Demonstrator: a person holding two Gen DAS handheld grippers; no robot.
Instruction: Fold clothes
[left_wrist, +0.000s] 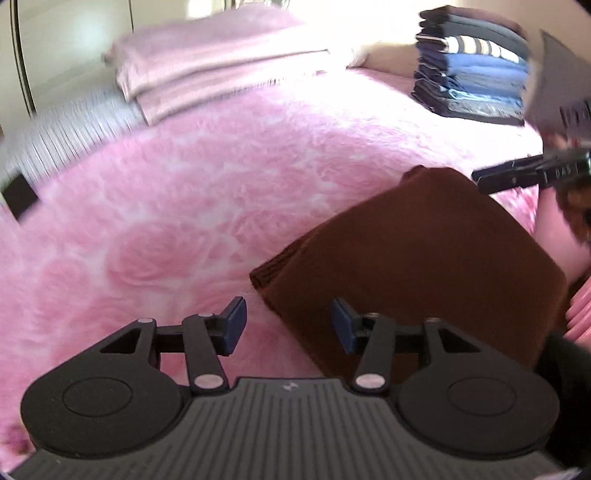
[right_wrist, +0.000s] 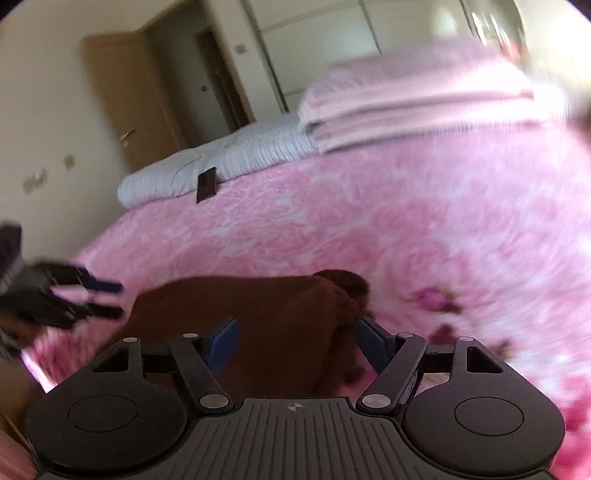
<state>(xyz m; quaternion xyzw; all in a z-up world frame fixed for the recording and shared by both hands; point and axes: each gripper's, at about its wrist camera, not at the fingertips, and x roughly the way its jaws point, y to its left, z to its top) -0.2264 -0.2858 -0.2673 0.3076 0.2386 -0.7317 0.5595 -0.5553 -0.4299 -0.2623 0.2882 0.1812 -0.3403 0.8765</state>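
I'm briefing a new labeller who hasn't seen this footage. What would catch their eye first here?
The bright pink rose-patterned blanket fills both views. On it lies a folded dark brown garment, right ahead of the open left tongs and the open right tongs. In the left wrist view, a tall stack of folded dark and blue clothes stands at the far right.

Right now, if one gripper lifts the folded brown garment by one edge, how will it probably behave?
The brown garment looks like soft knit folded in layers, so it would probably sag and unfold if lifted by one edge. Its ribbed edge should give the open left gripper good grip, not slip. On the fluffy pink blanket it would likely drag and bunch when pushed.
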